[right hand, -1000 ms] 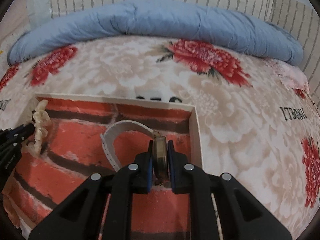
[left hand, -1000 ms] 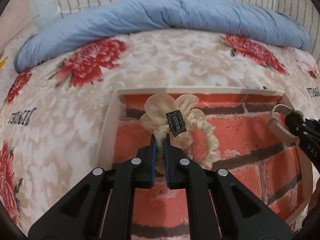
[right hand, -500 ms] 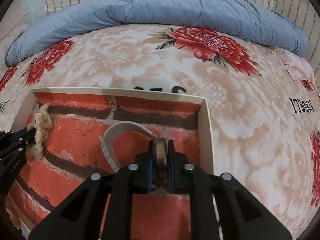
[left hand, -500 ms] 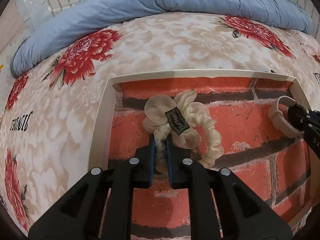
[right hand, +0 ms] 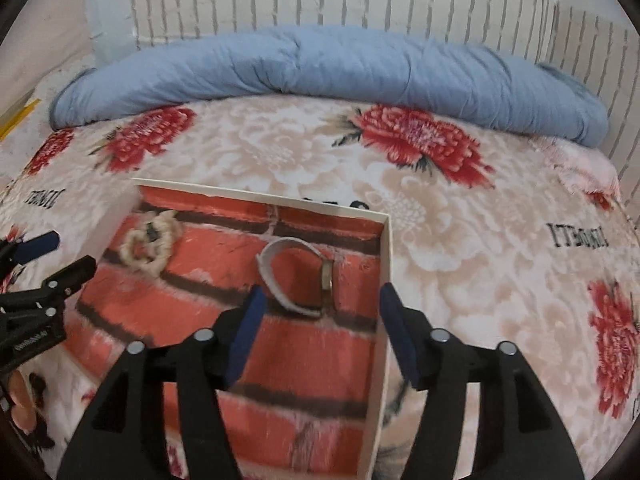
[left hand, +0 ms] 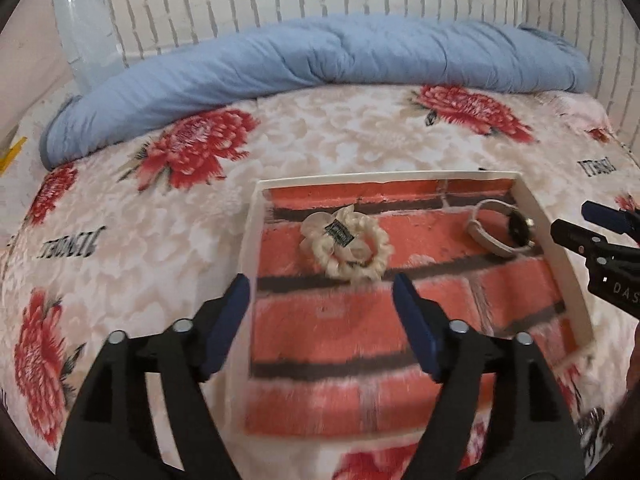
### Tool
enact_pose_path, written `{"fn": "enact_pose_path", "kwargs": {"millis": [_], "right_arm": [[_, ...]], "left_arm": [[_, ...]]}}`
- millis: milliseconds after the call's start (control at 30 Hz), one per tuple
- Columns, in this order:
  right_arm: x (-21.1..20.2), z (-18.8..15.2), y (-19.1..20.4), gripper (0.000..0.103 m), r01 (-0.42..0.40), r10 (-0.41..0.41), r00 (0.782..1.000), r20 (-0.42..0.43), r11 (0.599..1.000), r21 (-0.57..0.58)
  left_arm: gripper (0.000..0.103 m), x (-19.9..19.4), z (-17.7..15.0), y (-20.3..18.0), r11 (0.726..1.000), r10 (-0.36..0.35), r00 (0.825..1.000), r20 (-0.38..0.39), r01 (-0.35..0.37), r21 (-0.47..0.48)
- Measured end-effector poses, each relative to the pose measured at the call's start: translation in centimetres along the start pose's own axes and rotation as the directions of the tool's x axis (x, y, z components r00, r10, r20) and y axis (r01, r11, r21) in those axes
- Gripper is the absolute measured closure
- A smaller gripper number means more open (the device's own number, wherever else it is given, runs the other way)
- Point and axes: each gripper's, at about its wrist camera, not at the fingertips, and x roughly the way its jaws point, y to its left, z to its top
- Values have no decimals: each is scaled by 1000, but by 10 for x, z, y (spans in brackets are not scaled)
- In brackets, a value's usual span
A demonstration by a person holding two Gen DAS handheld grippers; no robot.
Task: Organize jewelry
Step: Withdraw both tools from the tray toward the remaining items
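A shallow white-rimmed box (left hand: 538,216) (right hand: 385,264) with a red brick-pattern floor lies on the flowered bedspread. A cream scrunchie (left hand: 346,246) (right hand: 150,246) with a small black tag lies in its far left part. A watch with a pale strap (left hand: 500,228) (right hand: 296,276) lies in its far right part. My left gripper (left hand: 322,296) is open and empty, above and short of the scrunchie. My right gripper (right hand: 318,306) is open and empty, just short of the watch. Each gripper shows at the edge of the other's view.
The box rests on a beige bedspread (left hand: 340,132) with red flowers. A rolled blue quilt (left hand: 320,56) (right hand: 320,68) lies along the far side, against a white brick-pattern wall (right hand: 320,0). A clear plastic container (left hand: 80,32) stands at the back left.
Both grippers have opened and pulled back and up. The left one let go of the scrunchie and the right one let go of the watch; both now lie in the box.
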Motion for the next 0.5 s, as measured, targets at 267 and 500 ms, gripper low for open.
{"fn": "enact_pose_path", "kwargs": {"millis": [267,500], "right_arm": [[-76,-37,-11,23,14,-13,998,60,1000,-9],[-134,-80,-27,15,26,-26,996,91,1000,2]], "left_arm": [[10,-81,-32,15,1000,-9,998,70,9,-6],[6,-140,-67,28,999,-9,995,99,13,-35]]}}
